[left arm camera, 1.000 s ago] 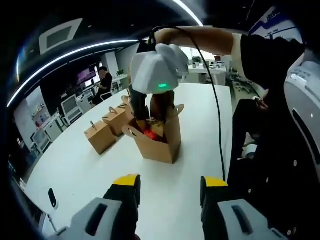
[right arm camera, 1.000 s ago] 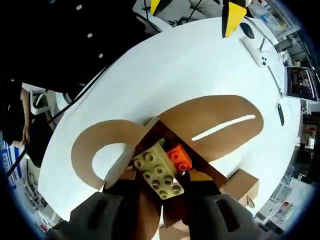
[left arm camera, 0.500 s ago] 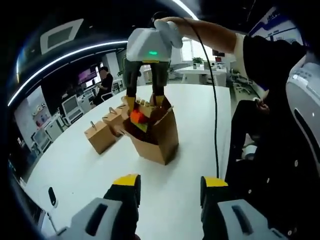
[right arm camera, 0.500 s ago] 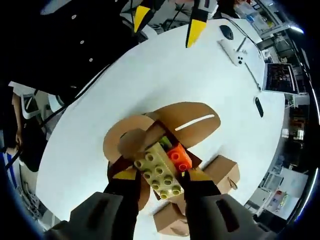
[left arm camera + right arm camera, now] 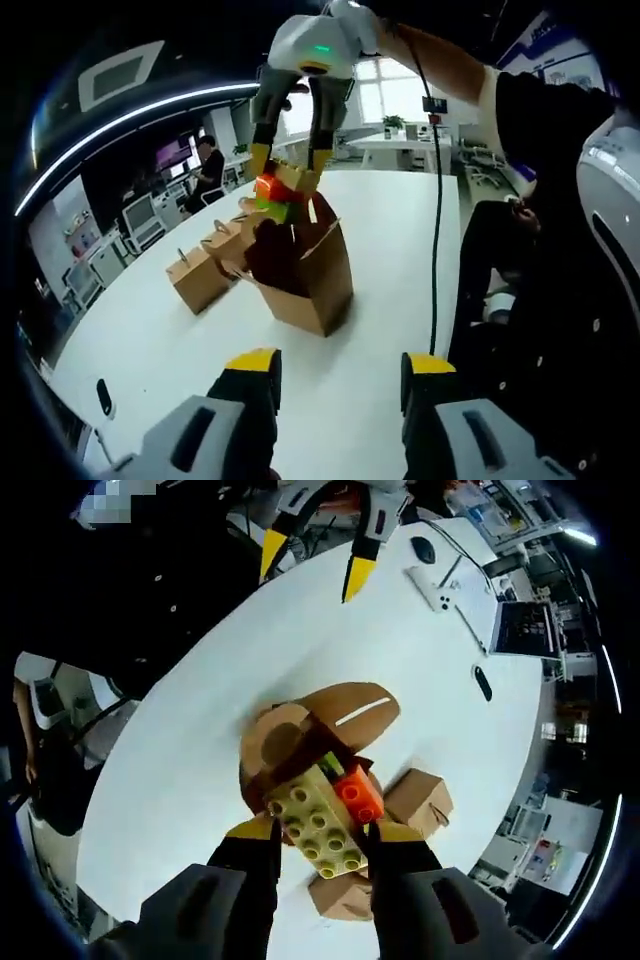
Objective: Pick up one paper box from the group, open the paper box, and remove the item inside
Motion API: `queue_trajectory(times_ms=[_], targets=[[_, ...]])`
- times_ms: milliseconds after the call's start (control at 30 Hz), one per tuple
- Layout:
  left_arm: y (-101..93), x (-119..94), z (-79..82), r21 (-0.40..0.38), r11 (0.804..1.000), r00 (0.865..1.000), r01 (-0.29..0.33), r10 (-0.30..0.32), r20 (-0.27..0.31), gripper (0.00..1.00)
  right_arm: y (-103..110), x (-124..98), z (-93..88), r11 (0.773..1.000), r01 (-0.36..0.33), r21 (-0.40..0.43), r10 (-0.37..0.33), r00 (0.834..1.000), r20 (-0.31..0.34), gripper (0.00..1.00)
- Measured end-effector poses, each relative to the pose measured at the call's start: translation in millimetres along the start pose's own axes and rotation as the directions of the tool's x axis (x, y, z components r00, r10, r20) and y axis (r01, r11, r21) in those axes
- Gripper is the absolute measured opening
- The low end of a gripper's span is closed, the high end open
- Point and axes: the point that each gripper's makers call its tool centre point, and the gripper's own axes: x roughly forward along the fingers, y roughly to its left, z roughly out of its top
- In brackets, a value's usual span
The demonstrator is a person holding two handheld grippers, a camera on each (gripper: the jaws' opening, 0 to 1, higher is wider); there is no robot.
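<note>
In the left gripper view, the left gripper (image 5: 340, 375) hung low over the white round table (image 5: 150, 340) with its yellow-tipped jaws apart and nothing between them. Farther out on the table stood the opened brown paper box (image 5: 310, 280), flaps up. Above it, the right gripper (image 5: 285, 165) was clamped on a cluster of studded toy bricks, pale yellow with an orange piece (image 5: 275, 190), lifted clear of the box's mouth. Beside the open box sat two closed brown paper boxes (image 5: 205, 265).

In the right gripper view, the bricks (image 5: 320, 825) sat pinched between the right gripper's (image 5: 318, 830) jaws, with the open box (image 5: 320, 730) on the table (image 5: 180, 760) beyond and the closed boxes (image 5: 415, 805) just beside it. The left gripper's (image 5: 310, 565) jaws showed at the table's far edge.
</note>
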Motion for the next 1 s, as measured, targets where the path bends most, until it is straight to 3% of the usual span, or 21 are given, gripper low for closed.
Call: queue_trajectory(times_ms=[300, 467, 733, 1000], targets=[[-10.4, 13, -3.2, -0.011, 1.0, 1.0, 0.016, -0.016, 0.004, 0.49, 53, -13, -6.1, 0.995, -0.013, 0.094, 0.012, 1.0, 0.012, 0.35], [-16.5, 20, -0.8, -0.003, 0.999, 0.999, 0.033, -0.033, 0.006, 0.49, 91, -5, -10.4, 0.985, -0.043, 0.168, 0.037, 0.999, 0.039, 0.35], [-22.8, 30, 1.9, 0.006, 0.999, 0.999, 0.05, -0.05, 0.0, 0.49, 140, 25, -14.3, 0.966, -0.093, 0.24, 0.078, 0.994, 0.073, 0.35], [-31.3, 37, -1.2, -0.02, 0.998, 0.998, 0.061, -0.061, 0.006, 0.49, 186, 71, -9.3, 0.914, -0.201, 0.353, 0.161, 0.977, 0.14, 0.35]])
